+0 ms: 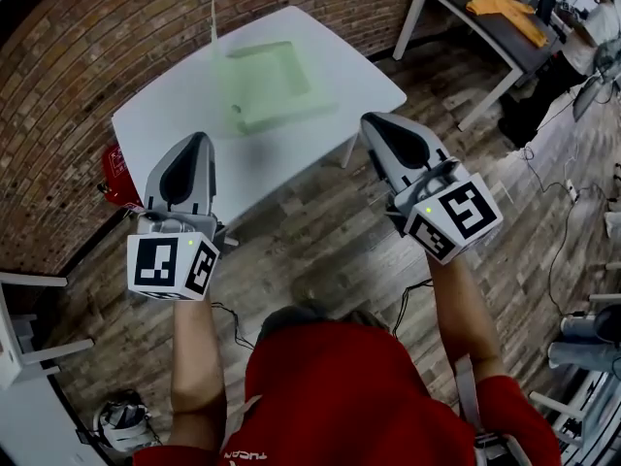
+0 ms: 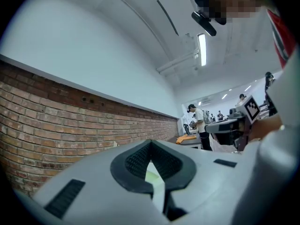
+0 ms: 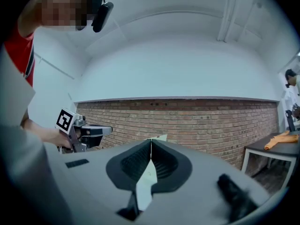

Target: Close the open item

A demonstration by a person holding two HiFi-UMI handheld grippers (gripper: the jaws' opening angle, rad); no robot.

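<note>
Clearly the task has not begun. The white table [image 1: 175, 115] stands by the brick wall, and on it, toward its far side, lies the open item: a pale green shallow box [image 1: 277, 83]. A thin pale panel [image 1: 213, 22] rises at the box's left edge. I judge it to be the lid standing upright, seen edge-on, so the box is still open. The inside of the box looks bare in the head view. The picture is soft there, so something small or flat could escape notice.

Both tools are held up in the air in front of the person, over the wooden floor and short of the table's near edge, well apart from the box. The left gripper [image 1: 200, 138] has its jaws pressed together with nothing between them. In its own view only a sliver of green shows through the slit below the pads. The right gripper [image 1: 375, 120] is likewise closed and empty, its pads meeting along a thin line.

Everything is left to do: reaching the table, meeting the raised panel, and folding it down onto the box.
</note>
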